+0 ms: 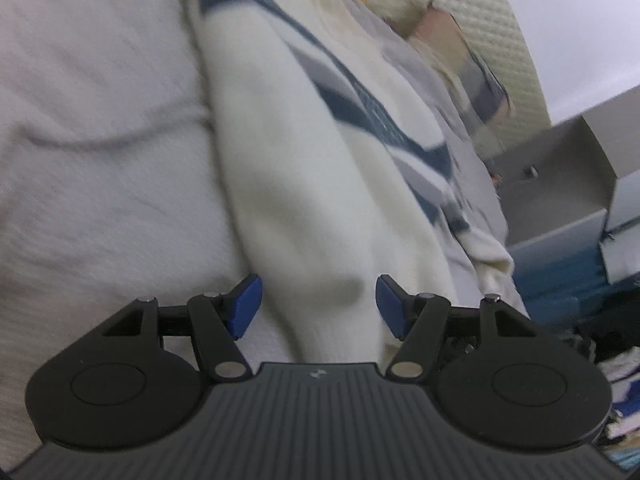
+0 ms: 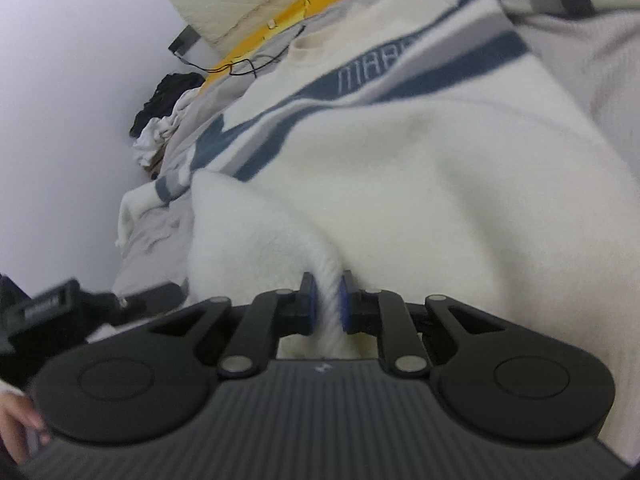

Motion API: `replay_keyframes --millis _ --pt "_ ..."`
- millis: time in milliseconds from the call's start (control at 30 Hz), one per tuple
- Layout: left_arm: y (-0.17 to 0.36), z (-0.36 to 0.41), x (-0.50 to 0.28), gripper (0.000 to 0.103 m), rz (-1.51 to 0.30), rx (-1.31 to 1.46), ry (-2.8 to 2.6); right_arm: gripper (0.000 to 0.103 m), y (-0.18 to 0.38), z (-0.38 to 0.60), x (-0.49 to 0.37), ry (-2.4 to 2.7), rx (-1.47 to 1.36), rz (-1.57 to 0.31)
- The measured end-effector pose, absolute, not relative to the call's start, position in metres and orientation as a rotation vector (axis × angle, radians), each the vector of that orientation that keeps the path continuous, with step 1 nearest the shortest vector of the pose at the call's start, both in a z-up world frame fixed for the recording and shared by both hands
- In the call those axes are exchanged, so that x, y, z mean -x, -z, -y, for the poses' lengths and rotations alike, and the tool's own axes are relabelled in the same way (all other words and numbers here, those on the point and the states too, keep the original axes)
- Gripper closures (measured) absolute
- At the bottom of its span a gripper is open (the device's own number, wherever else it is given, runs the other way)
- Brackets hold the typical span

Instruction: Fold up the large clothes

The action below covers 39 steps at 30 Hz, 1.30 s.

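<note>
I read the fold as barely begun. The cream sweater [image 2: 420,152] lies spread on the bed [image 1: 80,120], collar toward 12 o'clock. My right gripper [image 2: 327,304] pinches its hem fold; my left gripper [image 1: 318,306] straddles a sleeve, jaws spread.

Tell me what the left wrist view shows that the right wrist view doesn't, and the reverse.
Only the left wrist view: the left gripper open, jaws either side of a cream fabric fold, plus an open grey box at right.

Only the right wrist view: the right gripper shut on a pinched ridge of the sweater, a black cable and a dark clothes heap.

Both: the cream sweater with blue and grey stripes, the yellow item and the quilted pillow beyond it.
</note>
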<state>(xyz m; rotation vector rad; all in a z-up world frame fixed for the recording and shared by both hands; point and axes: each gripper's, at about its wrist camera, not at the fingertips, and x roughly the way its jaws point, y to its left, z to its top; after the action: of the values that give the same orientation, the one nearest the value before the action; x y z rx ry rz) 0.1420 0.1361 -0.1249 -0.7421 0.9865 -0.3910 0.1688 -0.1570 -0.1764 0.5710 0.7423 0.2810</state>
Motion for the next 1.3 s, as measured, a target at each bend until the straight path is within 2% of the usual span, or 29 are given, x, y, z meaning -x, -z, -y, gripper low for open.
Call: replay_keyframes --millis 167,200,233,267,300,367,433,500,567,833,1033,1167,1233,1267,1300 --pt "0.146 -0.119 -0.146 0.036 -1.061 0.792 0.410 0.087 0.174 0.151 -0.171 -0.282 -0.550 -0.746" --pt "0.146 -0.116 -0.149 0.040 -1.058 0.788 0.405 0.086 0.174 0.150 -0.173 -0.282 -0.547 -0.749" --pt "0.145 -0.116 -0.148 0.047 -1.052 0.783 0.402 0.086 0.173 0.149 -0.173 -0.282 -0.546 -0.751" --pt "0.143 -0.115 -0.148 0.066 -1.046 0.778 0.403 0.086 0.172 0.152 -0.171 -0.285 -0.547 -0.751" --pt "0.140 -0.116 -0.147 0.079 -1.037 0.779 0.403 0.086 0.171 0.151 -0.173 -0.292 -0.550 -0.752" --pt "0.131 -0.125 -0.140 0.086 -1.002 0.802 0.406 0.082 0.168 0.153 -0.173 -0.320 -0.561 -0.752" --pt "0.115 -0.136 -0.130 0.087 -0.952 0.819 0.409 0.075 0.163 0.152 -0.168 -0.367 -0.576 -0.741" --pt "0.096 -0.151 -0.115 0.088 -0.878 0.855 0.408 0.063 0.155 0.149 -0.161 -0.423 -0.584 -0.725" --pt "0.081 -0.170 -0.098 0.089 -0.805 0.882 0.390 0.058 0.146 0.145 -0.150 -0.479 -0.586 -0.700" --pt "0.063 -0.211 -0.065 0.090 -0.775 0.810 0.124 0.058 0.132 0.111 -0.132 -0.626 -0.453 -0.720" --pt "0.099 -0.208 -0.088 0.089 -0.932 0.762 -0.030 0.058 0.152 0.100 -0.142 -0.489 -0.301 -0.832" --pt "0.106 -0.209 -0.094 0.086 -0.959 0.756 -0.040 0.059 0.143 0.106 -0.141 -0.449 -0.317 -0.788" --pt "0.106 -0.208 -0.096 0.069 -0.952 0.765 -0.043 0.058 0.137 0.119 -0.137 -0.409 -0.345 -0.761" --pt "0.105 -0.208 -0.097 0.048 -0.941 0.773 -0.044 0.058 0.134 0.128 -0.135 -0.376 -0.370 -0.745" --pt "0.102 -0.207 -0.096 0.032 -0.927 0.774 -0.038 0.058 0.132 0.137 -0.132 -0.338 -0.392 -0.732"
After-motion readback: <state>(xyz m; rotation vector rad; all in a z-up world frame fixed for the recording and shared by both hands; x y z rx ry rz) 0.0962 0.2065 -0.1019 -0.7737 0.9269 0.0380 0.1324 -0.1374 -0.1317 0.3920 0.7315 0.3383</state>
